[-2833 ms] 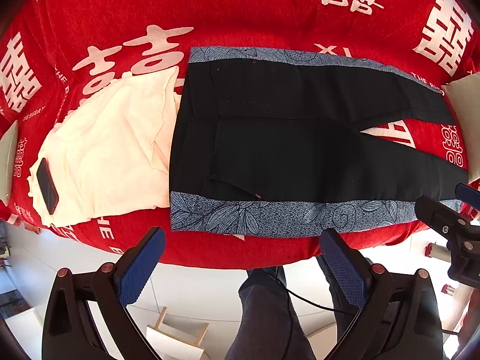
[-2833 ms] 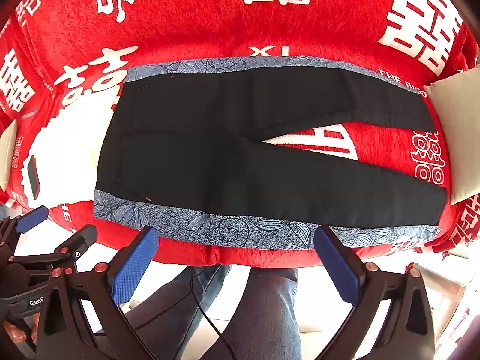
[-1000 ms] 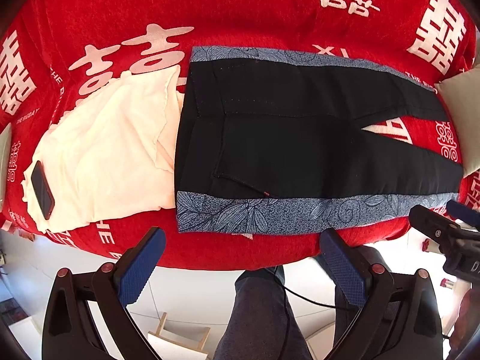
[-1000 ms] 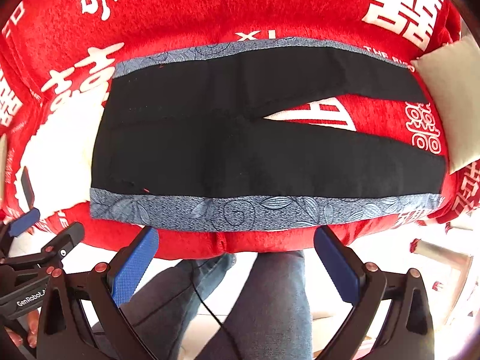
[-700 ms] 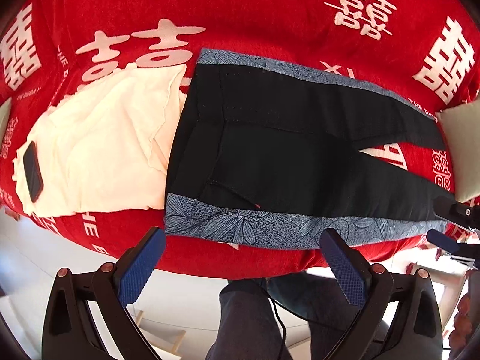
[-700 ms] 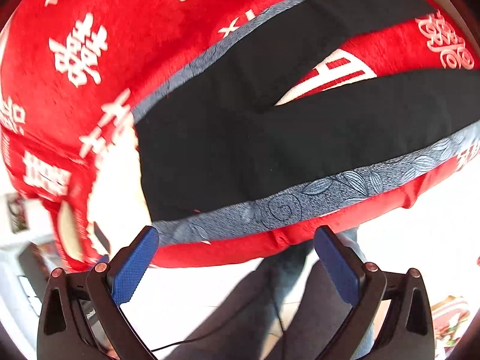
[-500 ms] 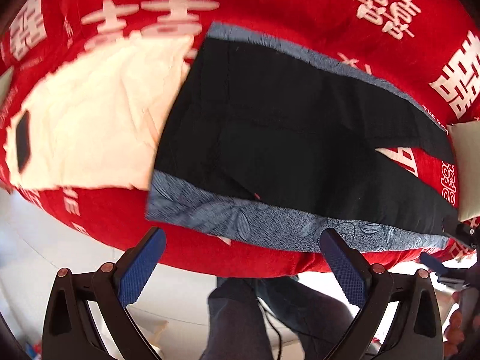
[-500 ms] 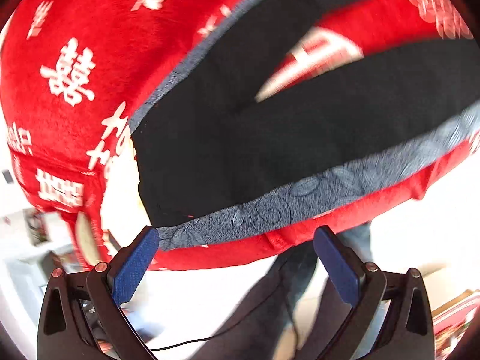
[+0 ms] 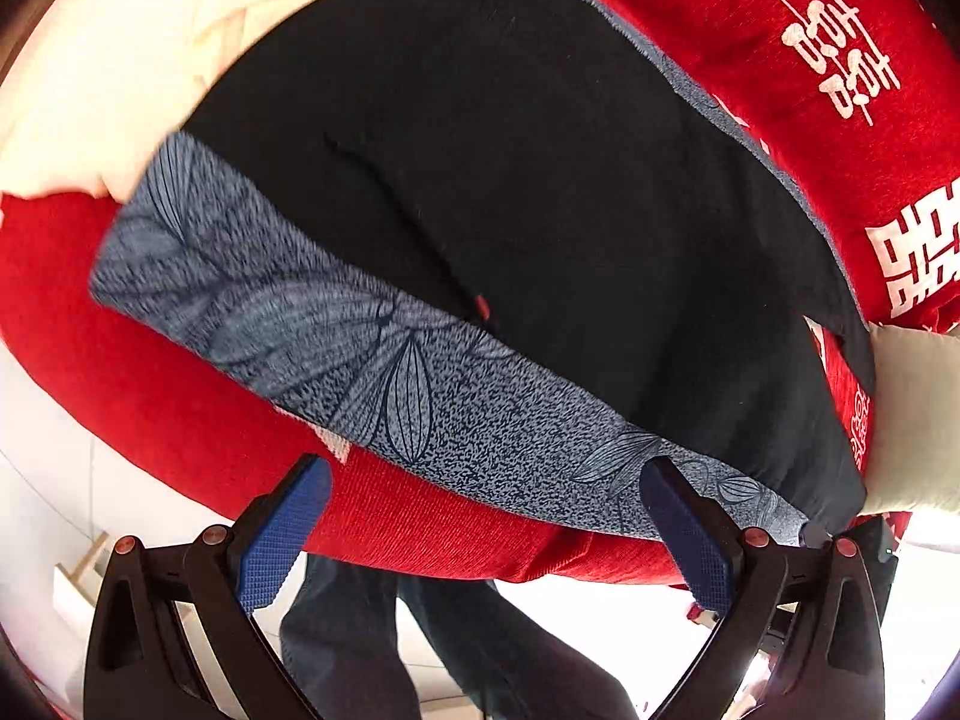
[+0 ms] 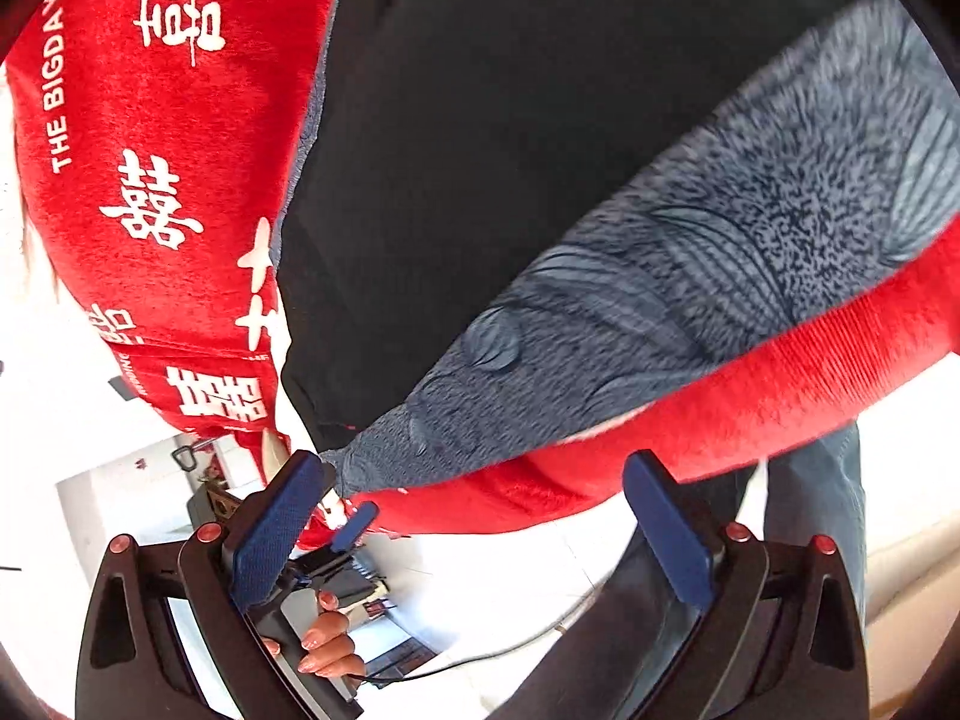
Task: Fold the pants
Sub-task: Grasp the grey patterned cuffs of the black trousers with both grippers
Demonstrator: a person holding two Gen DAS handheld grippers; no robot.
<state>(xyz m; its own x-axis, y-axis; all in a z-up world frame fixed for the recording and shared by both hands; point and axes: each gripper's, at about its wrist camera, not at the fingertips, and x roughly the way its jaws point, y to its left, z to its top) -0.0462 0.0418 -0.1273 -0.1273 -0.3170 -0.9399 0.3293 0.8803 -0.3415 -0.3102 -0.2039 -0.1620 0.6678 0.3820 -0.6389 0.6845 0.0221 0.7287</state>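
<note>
Black pants (image 9: 540, 192) with a grey-blue leaf-print side stripe (image 9: 420, 396) lie flat on a red cover (image 9: 180, 408), stripe along the near edge. My left gripper (image 9: 486, 510) is open, its fingers at the near edge just below the stripe, holding nothing. In the right wrist view the pants (image 10: 510, 150) and stripe (image 10: 690, 312) fill the frame. My right gripper (image 10: 474, 510) is open at the cover's edge below the stripe, its left fingertip (image 10: 300, 480) near the stripe's end. The left gripper's blue tip (image 10: 357, 525) shows beside it.
A cream cloth (image 9: 120, 60) lies on the cover left of the pants. A beige cushion (image 9: 918, 420) sits at the right end. The red cover (image 10: 150, 180) carries white characters. The person's jeans-clad legs (image 9: 372, 648) stand at the near edge over a white floor.
Both grippers have moved in close to the near striped edge and tilted; the views are now much closer. Both stay open. The pants have not moved.
</note>
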